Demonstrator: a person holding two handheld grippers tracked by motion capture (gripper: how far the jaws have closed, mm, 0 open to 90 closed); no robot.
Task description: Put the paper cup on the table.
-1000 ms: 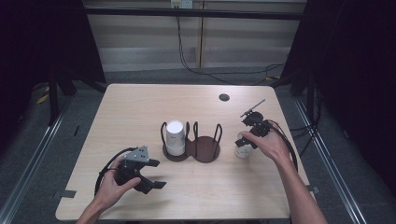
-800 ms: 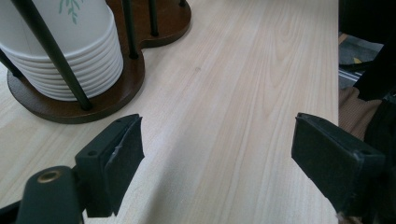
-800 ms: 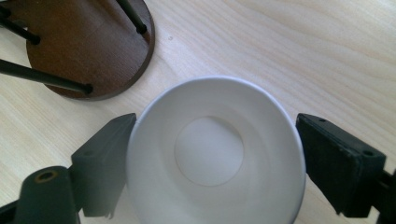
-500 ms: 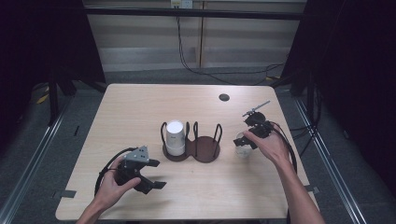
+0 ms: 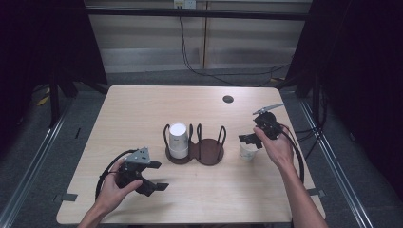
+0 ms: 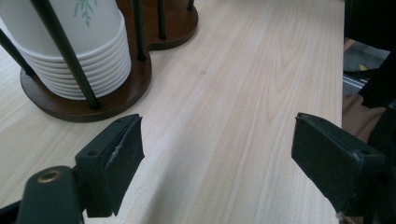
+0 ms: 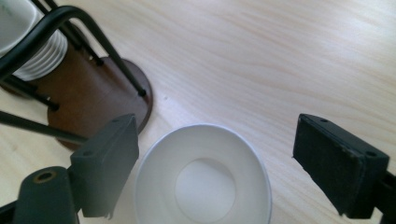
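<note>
Wood-grain tabletop (image 5: 142,109), light, rectangular. Dark brown two-ring wooden cup holder (image 5: 209,156) with black wire uprights sits mid-table. Its left bay holds a stack of white paper cups (image 5: 178,139); in the left gripper view the stacked rims show, with a green leaf print on the outer cup. Right bay has no cups in it.

Single white paper cup (image 5: 246,152) stands upright on the table just right of the holder, apart from its base, mouth up and nothing inside in the right gripper view.

Right gripper (image 5: 250,138) hangs over that cup. Jaws spread wide, one each side of the rim, neither pad touching it; released, gripping nothing.

Left gripper (image 5: 155,175) sits low at the near-left of the table, in the person's left hand (image 5: 111,192), grey three-cornered plate on top. Jaws spread wide, bare tabletop between them, nothing held. It points toward the holder's cup-stack side, well short of it.

Small dark round spot (image 5: 228,99) on the far right part of the tabletop; can't tell what it is.
</note>
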